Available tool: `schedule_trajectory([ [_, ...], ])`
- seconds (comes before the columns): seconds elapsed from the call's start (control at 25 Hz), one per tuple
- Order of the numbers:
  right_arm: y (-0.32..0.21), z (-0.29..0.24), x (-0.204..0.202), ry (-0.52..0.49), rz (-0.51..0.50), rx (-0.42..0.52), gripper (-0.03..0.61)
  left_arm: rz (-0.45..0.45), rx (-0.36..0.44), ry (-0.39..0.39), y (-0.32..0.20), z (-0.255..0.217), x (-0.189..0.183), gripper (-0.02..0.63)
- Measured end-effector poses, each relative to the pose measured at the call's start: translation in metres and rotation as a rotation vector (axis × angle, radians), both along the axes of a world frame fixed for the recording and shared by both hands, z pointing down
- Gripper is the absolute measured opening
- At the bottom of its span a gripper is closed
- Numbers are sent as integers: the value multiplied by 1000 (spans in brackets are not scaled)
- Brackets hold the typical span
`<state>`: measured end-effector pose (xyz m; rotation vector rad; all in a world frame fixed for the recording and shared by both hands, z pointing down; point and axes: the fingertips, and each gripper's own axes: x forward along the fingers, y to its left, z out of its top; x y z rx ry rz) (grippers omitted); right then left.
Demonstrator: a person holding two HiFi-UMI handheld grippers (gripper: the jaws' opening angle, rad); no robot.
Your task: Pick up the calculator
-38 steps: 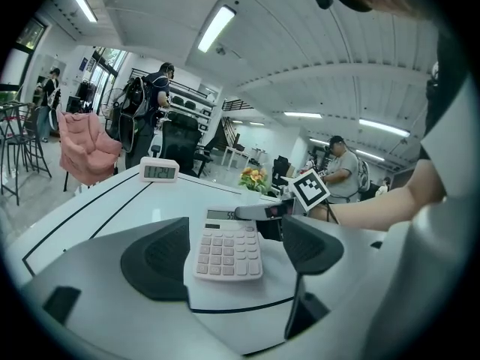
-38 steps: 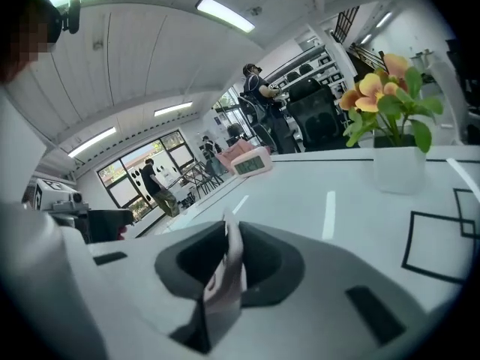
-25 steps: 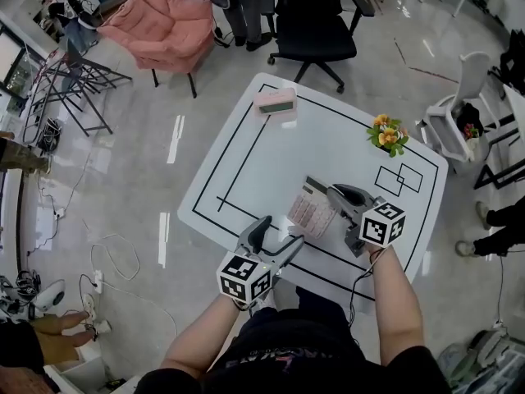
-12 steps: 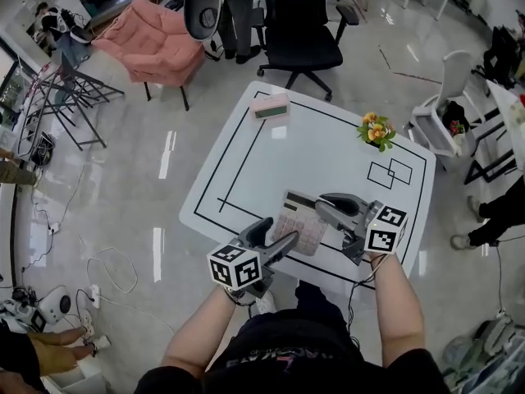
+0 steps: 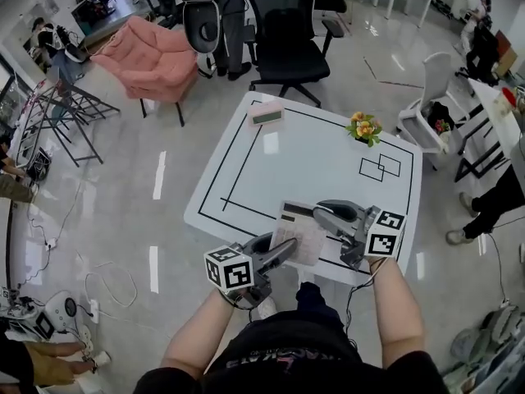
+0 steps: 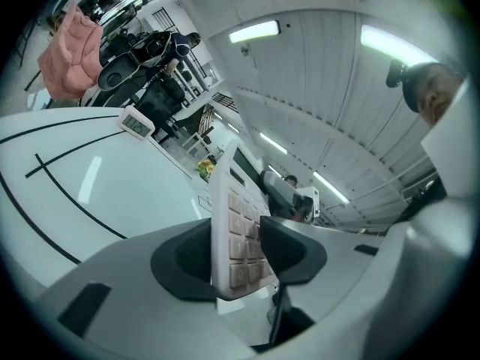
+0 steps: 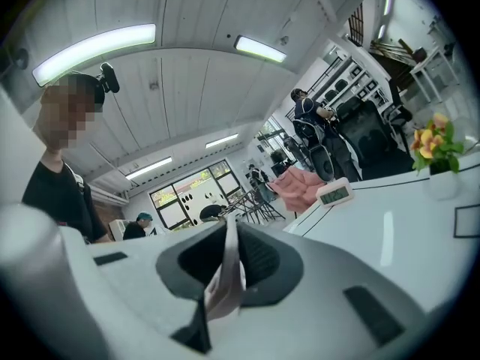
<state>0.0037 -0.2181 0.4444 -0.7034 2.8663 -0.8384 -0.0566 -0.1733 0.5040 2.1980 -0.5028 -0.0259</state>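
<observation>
Calculator (image 5: 297,231) held between both grippers over the near edge of the white table (image 5: 328,154).

We read the right gripper (image 5: 320,213) as clamped on the calculator's right edge, its jaws almost together on the thin casing. The left gripper's (image 5: 283,250) jaws are closing with the calculator's near left end between them, one pad on the key face and the other on the back.

A pale pink calculator (image 5: 297,230) with rose-tinted keys and a dark display strip; a glossy white square table (image 5: 312,162) ruled with black lines and two overlapping black rectangles. A pink desk clock (image 5: 267,116) has a grey-green screen, and the posy of flowers (image 5: 363,127) is orange and yellow with green leaves. A padded armchair (image 5: 156,60) is salmon pink, a swivel office chair (image 5: 283,35) black.
</observation>
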Motion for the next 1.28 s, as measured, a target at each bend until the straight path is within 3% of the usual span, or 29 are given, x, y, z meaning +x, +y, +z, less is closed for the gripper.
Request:
schedule_trajectory([
  [0.24,29,-12,-2,-20,76,20,61,11,-32,126,34,-22,-9,117],
  [0.6,74,-21,-15,-37,223,58,81,4,-61,248,73,-42,-33,74],
  [0.88,104,-21,3,58,324,105,106,-12,6,206,94,-50,-31,66],
  [1.0,113,-21,32,90,419,112,106,-52,12,205,99,-52,-28,66],
  [1.12,127,-19,65,183,520,140,104,-117,70,151,103,-54,-24,66],
  [1.16,134,-18,74,232,544,158,95,-144,94,125,105,-56,-22,66],
  [1.24,150,-17,86,327,568,199,2,-198,141,71,111,-60,-16,66],
  [1.28,159,-18,89,361,569,218,2,-223,164,46,115,-63,-12,66],
])
